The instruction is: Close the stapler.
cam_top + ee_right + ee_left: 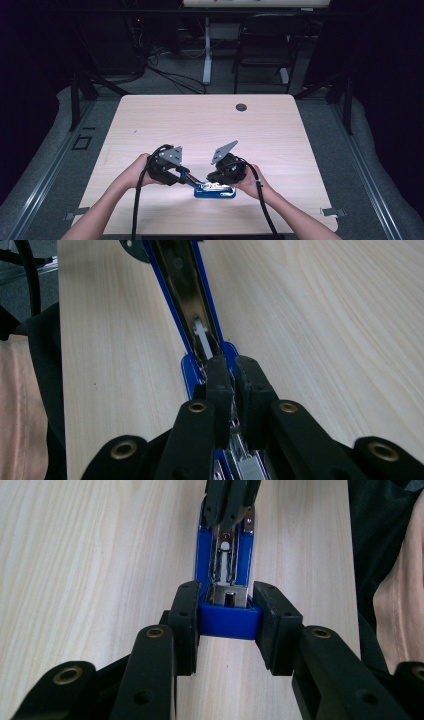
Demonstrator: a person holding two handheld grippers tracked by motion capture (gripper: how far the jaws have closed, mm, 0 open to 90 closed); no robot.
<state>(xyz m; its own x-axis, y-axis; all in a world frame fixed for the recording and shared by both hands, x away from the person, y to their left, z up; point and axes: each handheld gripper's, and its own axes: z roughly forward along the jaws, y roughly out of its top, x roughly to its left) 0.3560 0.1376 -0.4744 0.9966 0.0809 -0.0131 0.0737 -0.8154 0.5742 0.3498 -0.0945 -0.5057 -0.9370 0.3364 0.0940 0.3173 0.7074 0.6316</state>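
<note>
While left fingers [186, 625] clamp the stiff, light stapler's [227, 617] blue end, right fingers [220, 390] pinch its slippery metal insides.

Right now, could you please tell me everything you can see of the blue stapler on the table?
The blue stapler lies flat near the front edge of the pale wooden table, opened so its shiny metal channel shows. The body looks like blue plastic. The left gripper clamps one blue end from both sides; the right gripper, jaws nearly together, pinches a metal part inside the channel.
</note>
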